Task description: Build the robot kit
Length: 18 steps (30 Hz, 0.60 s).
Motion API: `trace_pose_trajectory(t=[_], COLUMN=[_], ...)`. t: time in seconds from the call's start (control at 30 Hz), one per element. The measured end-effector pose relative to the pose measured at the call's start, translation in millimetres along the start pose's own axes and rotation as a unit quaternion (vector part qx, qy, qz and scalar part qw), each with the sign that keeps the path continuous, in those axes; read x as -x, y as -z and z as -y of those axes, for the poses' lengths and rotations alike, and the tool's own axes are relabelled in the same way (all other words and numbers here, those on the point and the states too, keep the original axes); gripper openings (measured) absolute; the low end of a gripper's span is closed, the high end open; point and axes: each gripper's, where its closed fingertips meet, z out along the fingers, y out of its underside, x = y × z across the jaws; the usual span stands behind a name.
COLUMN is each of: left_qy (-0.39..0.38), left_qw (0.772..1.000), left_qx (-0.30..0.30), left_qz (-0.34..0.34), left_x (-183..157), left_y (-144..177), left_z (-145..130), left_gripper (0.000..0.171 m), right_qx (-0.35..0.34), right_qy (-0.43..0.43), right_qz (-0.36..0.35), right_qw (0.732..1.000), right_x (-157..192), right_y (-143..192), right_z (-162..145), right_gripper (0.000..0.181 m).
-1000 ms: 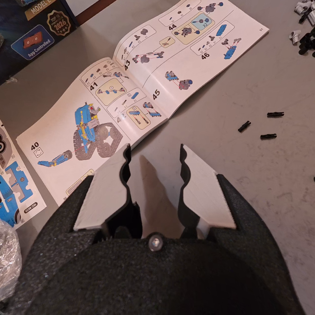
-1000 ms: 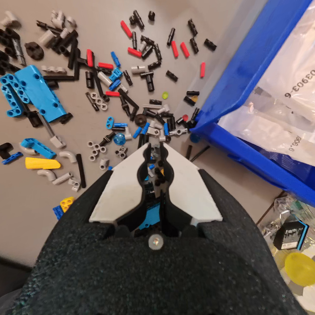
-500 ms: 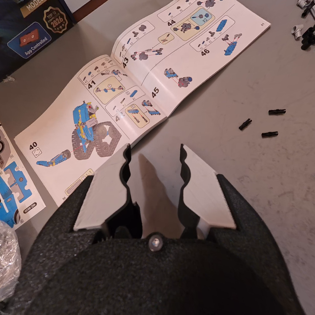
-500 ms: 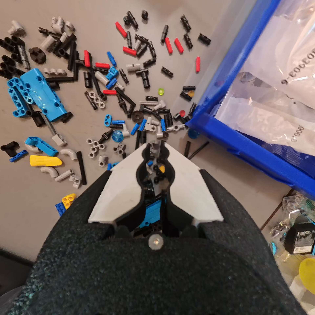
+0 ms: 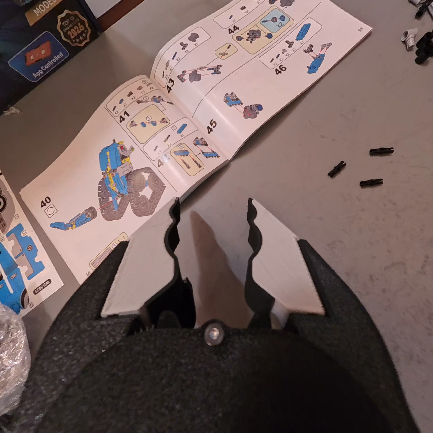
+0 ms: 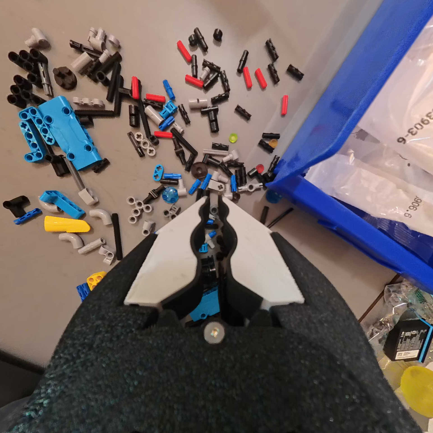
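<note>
Two grippers over a grey table (image 5: 351, 246) full of building-kit bits.

Left gripper (image 5: 212, 203) spread wide, holding nothing, parked just off the open instruction booklet (image 5: 187, 98), three black pins (image 5: 360, 167) off to its right. Right gripper (image 6: 212, 199) nearly closed, tips at a grey connector (image 6: 216, 185) in the loose parts pile (image 6: 164, 117) beside the blue bin (image 6: 339, 131); can't tell if actually pinching it.

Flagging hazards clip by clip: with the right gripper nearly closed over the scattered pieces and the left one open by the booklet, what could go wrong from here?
1. The right gripper hangs over a dense heap of small pieces; its narrow gap could pinch several at once or flick neighbours away.
2. The blue bin sits close beside that heap, so a sideways move may bump it.
3. The left gripper, open and empty, has one finger over the booklet; lowering could crease a page.
</note>
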Motion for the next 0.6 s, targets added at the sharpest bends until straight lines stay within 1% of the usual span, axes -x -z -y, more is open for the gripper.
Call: trace_pose_trajectory(t=[0.1,0.13,0.6], left_qy=[0.003,0.003,-0.001], left_qw=[1.000,1.000,1.000], left_qx=[-0.001,0.001,0.002], left_qz=[-0.001,-0.001,-0.001], left_x=[0.5,0.8,-0.3], left_y=[-0.1,-0.5,-0.8], left_z=[-0.1,-0.9,-1.2], left_gripper=[0.058,0.058,0.058], right_qx=[0.001,0.003,-0.001], right_qy=[0.003,0.004,0.021], right_qz=[0.000,0.002,-0.008], right_qw=[1.000,1.000,1.000], right_x=[1.4,2.2,5.0], right_y=[-1.7,-2.4,3.8], right_z=[0.4,0.3,6.8], right_gripper=[0.004,0.000,0.000])
